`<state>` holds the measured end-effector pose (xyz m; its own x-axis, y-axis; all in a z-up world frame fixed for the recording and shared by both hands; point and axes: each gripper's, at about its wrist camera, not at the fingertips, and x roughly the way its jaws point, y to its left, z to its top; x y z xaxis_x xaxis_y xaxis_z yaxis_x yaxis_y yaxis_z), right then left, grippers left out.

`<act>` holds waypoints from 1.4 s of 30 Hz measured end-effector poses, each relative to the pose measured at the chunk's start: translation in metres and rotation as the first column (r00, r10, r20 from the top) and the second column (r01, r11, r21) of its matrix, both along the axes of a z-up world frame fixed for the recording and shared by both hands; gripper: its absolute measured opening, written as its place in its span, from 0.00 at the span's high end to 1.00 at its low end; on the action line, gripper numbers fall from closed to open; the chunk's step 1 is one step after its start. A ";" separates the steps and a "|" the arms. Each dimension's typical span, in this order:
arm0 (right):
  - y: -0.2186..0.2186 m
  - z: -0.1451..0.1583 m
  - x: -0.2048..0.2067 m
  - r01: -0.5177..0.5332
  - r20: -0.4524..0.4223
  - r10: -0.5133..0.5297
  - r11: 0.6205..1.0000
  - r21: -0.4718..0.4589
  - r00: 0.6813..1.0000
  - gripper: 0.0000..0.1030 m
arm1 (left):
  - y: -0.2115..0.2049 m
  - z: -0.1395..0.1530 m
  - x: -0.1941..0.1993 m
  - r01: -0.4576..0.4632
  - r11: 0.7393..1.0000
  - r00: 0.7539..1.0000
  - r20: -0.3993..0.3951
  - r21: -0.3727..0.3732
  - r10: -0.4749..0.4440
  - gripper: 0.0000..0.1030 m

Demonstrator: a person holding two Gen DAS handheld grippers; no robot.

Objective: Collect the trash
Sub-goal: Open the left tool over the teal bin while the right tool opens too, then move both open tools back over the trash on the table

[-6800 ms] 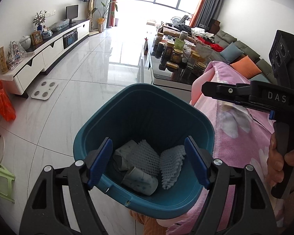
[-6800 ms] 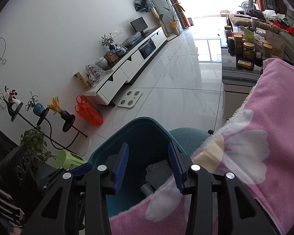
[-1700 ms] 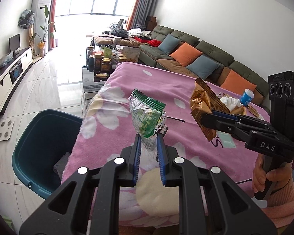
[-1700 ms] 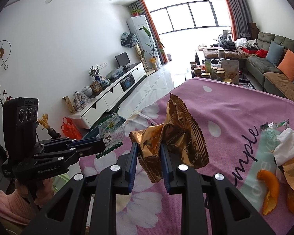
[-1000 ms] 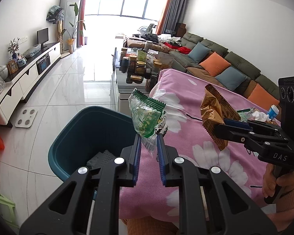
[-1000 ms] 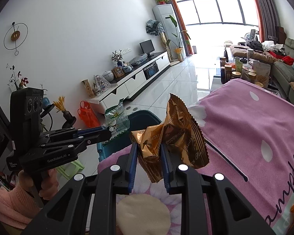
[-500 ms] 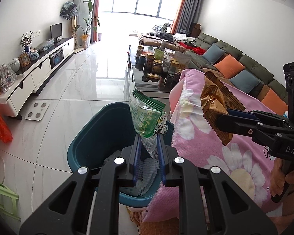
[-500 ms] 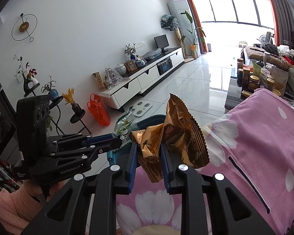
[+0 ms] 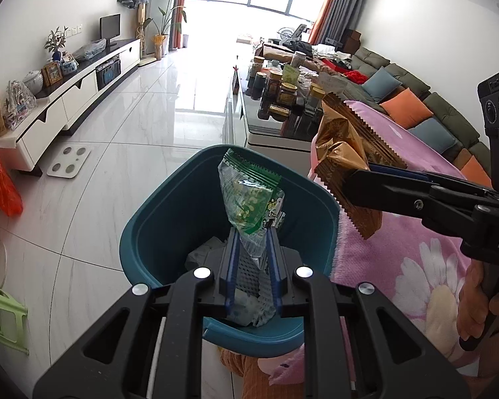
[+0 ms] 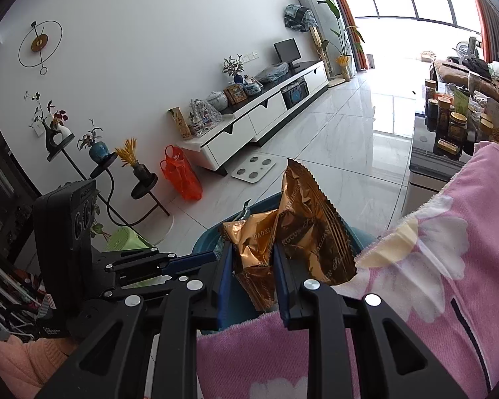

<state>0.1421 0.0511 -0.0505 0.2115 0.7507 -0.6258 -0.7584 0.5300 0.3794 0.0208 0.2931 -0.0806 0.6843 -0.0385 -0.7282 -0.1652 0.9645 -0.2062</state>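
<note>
Left wrist view shows the left gripper point(image 9: 252, 249) pinching a green snack wrapper point(image 9: 249, 199) above the teal bin point(image 9: 156, 219); release it only when well inside the rim.

Teal bin point(image 10: 205, 245) mostly hidden behind gold wrapper point(image 10: 292, 232); bin contents unclear.
</note>
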 end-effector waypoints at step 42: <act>-0.161 0.021 -0.032 0.289 0.065 -0.293 0.956 0.058 0.954 0.54 | -0.121 0.032 0.011 0.280 0.960 0.949 0.156 -0.014 -0.274 0.51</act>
